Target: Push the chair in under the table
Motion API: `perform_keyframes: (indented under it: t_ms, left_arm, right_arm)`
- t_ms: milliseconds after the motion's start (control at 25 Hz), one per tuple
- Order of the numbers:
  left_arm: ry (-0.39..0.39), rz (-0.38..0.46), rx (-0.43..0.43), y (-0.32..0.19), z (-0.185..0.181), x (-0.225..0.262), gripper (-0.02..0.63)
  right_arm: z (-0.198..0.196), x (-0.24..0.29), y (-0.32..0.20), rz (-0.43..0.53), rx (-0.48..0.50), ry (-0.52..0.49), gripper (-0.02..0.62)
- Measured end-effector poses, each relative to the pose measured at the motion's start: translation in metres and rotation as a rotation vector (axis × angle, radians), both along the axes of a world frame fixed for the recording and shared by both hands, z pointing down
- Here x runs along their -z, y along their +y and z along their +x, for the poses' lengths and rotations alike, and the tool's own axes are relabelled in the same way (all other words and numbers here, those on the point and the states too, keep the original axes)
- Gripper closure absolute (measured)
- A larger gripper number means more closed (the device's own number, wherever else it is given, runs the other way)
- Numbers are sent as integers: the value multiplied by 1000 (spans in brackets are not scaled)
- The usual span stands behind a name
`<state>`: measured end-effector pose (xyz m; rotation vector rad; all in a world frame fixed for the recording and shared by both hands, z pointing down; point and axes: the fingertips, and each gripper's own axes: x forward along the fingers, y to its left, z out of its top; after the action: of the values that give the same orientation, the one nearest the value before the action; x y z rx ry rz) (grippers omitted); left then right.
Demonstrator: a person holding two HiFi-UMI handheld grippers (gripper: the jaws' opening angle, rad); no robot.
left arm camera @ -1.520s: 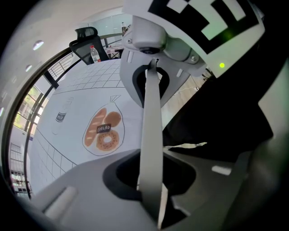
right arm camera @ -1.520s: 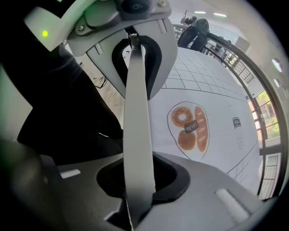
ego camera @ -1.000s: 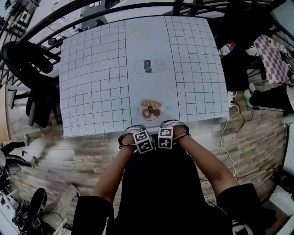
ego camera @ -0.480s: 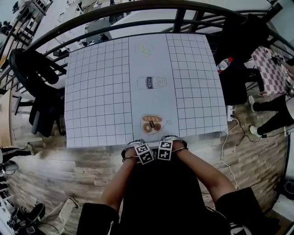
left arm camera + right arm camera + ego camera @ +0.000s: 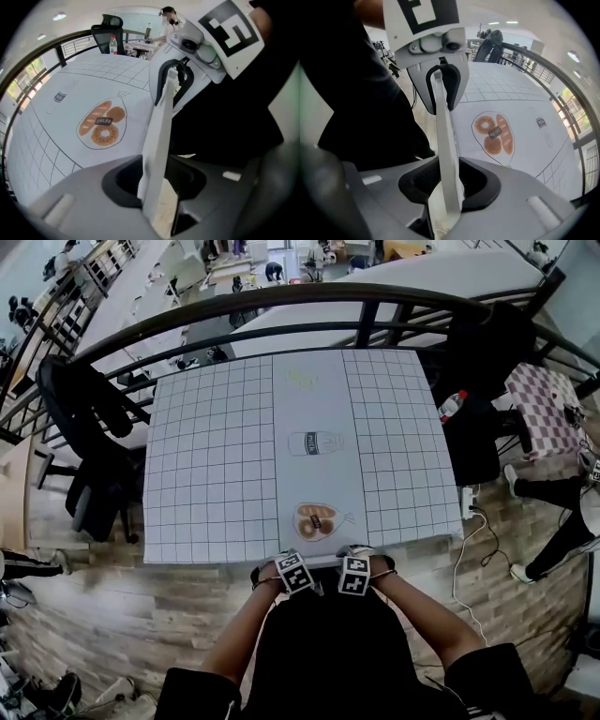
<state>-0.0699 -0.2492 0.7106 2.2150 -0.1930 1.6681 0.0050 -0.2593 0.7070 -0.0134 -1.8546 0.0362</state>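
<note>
The black chair back (image 5: 328, 638) stands at the near edge of the grid-cloth table (image 5: 216, 474), between the person's arms. My left gripper (image 5: 296, 579) and right gripper (image 5: 354, 576) point steeply down side by side over its top, just off the table edge. In the left gripper view the left gripper (image 5: 161, 154) has the chair's black (image 5: 234, 126) on its right. In the right gripper view the right gripper (image 5: 447, 154) has the black chair (image 5: 361, 117) on its left. Both pairs of jaws are opening, and I see nothing pressed between them.
A bread picture (image 5: 319, 520) is printed on the cloth by the grippers. A black office chair (image 5: 89, 437) stands left of the table, and another black seat with a bottle (image 5: 451, 405) stands at the right. A railing (image 5: 281, 298) runs behind. A cable (image 5: 473, 531) lies on the floor.
The two grippers have drawn slightly apart at the table's near edge. The head view has tilted up, showing more of the room beyond the railing.
</note>
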Motion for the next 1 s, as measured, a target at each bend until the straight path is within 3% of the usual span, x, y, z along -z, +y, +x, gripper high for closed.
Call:
perform_keyframes:
  t_ms: [160, 280, 360, 480, 680, 800, 880, 1000]
  left_arm:
    - [94, 36, 78, -3, -5, 35, 460]
    - [196, 51, 175, -3, -9, 65, 451]
    - [310, 99, 285, -18, -5, 92, 453]
    - [506, 185, 448, -41, 2, 144, 473]
    - [773, 350, 607, -58, 8, 229, 494]
    - [824, 477, 654, -79, 7, 269, 546]
    - [838, 553, 691, -93, 5, 294, 594]
    - [882, 658, 740, -105, 4, 322, 595]
  right_arm:
    - [-2, 38, -2, -41, -196, -157, 482]
    - [-12, 81, -11, -90, -424, -397, 480]
    - [-14, 120, -33, -78, -605, -590, 486]
    - [-8, 181, -67, 39, -805, -820, 510]
    - [-4, 268, -89, 237, -853, -996, 533]
    - [0, 303, -105, 325, -859, -1038, 597]
    - [1, 320, -114, 353, -855, -1058, 597]
    - [6, 327, -122, 390, -892, -1041, 597]
